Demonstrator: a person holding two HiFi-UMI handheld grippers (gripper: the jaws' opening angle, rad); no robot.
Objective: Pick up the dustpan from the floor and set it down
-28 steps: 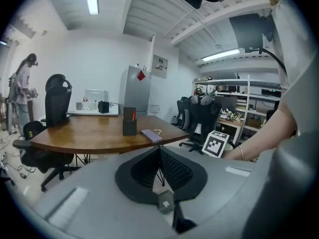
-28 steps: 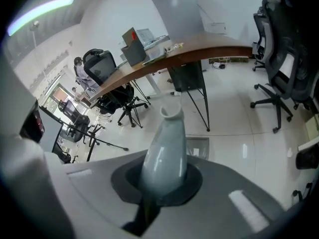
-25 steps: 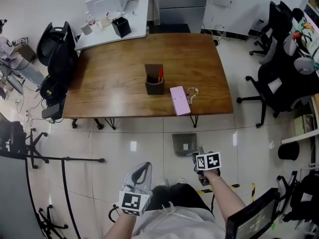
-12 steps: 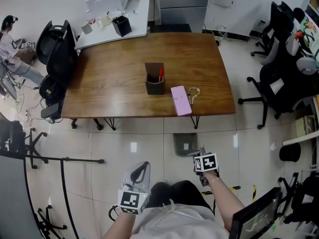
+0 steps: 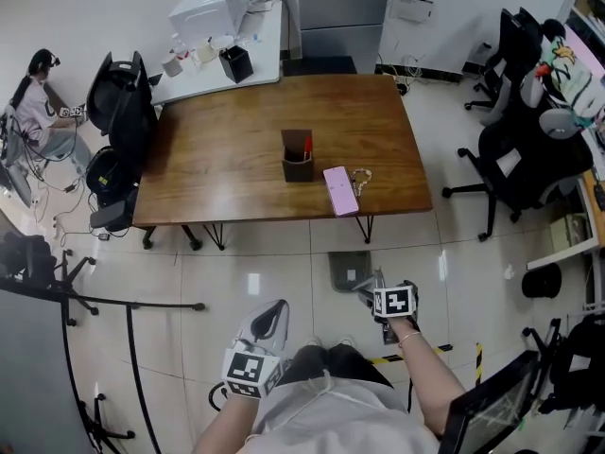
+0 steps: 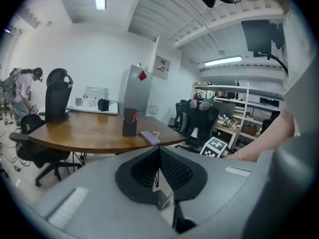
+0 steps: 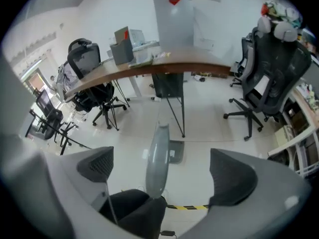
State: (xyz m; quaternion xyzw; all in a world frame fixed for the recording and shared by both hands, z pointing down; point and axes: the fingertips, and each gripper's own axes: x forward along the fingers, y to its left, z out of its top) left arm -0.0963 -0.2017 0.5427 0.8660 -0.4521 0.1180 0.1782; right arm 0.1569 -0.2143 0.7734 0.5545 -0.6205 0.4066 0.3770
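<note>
Looking down at a shiny white floor (image 5: 236, 263) with a brown wooden table (image 5: 236, 159) on it. Holding the left claw (image 5: 272, 312) low on the left, squeezed tight shut with nothing in it. Letting the grey dustpan (image 5: 348, 270) sit flat on the floor near the table's edge, and opening the right claw (image 7: 164, 171) wide just now around its tall handle (image 7: 157, 153), not pinching it, with black chairs (image 5: 515, 159) off to the right.
</note>
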